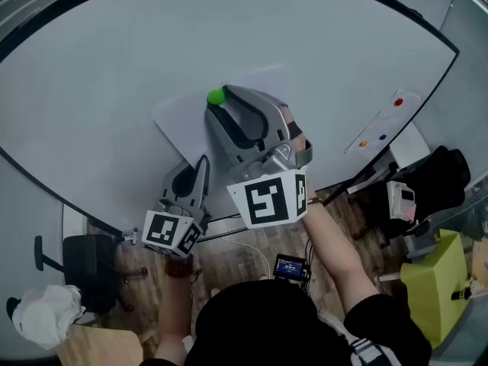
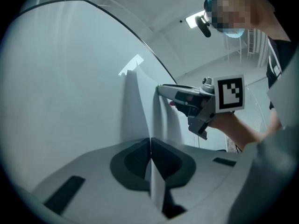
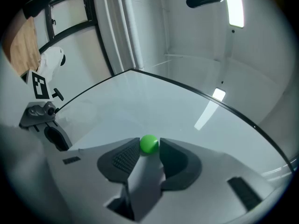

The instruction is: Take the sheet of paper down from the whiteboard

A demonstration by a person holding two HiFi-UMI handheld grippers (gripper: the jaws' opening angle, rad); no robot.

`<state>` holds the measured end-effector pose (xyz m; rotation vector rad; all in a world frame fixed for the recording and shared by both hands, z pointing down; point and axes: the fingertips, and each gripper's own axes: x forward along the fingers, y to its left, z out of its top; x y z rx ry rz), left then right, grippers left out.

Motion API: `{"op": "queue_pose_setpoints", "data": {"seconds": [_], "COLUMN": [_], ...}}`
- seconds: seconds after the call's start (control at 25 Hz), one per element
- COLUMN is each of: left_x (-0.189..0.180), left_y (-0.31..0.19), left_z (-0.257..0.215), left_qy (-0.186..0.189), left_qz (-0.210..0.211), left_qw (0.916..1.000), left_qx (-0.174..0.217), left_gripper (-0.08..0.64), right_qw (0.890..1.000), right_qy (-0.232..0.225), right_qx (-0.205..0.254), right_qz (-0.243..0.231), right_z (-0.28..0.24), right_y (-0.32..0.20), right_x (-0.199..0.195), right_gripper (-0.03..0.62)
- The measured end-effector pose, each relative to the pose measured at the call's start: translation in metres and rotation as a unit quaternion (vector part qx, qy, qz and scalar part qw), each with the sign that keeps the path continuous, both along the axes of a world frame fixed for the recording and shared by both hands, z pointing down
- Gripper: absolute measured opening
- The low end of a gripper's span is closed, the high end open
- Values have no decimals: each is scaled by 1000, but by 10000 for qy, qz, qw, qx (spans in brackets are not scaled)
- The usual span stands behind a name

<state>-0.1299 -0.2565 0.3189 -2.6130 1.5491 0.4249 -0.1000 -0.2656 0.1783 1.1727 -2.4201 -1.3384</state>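
The sheet of paper [image 1: 177, 120] lies pale on the whiteboard [image 1: 99, 52], mostly hidden behind the right gripper [image 1: 219, 104], whose fingers clasp the green magnet [image 3: 149, 143]. The left gripper [image 2: 150, 143] has its fingers pinched on the sheet's lower edge.

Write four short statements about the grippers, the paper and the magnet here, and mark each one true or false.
1. The left gripper is shut on an edge of the sheet of paper. True.
2. The green magnet sits between the jaws of the right gripper. True.
3. The magnet on the sheet is red. False: it is green.
4. The sheet has already come down and lies on the floor. False: it is still up against the whiteboard, with the magnet at its top edge.
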Motion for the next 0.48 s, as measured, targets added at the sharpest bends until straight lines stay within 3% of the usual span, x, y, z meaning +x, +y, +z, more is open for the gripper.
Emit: {"op": "queue_pose_setpoints", "data": {"seconds": [0.48], "left_x": [2], "left_y": [0], "left_z": [0], "left_qy": [1], "left_qz": [1], "left_qw": [10000], "left_qx": [6], "left_gripper": [12], "right_qw": [10000], "right_qy": [-39], "right_qx": [-42], "right_qz": [-45], "right_z": [2], "right_y": [1], "right_x": [0], "right_gripper": [118]}}
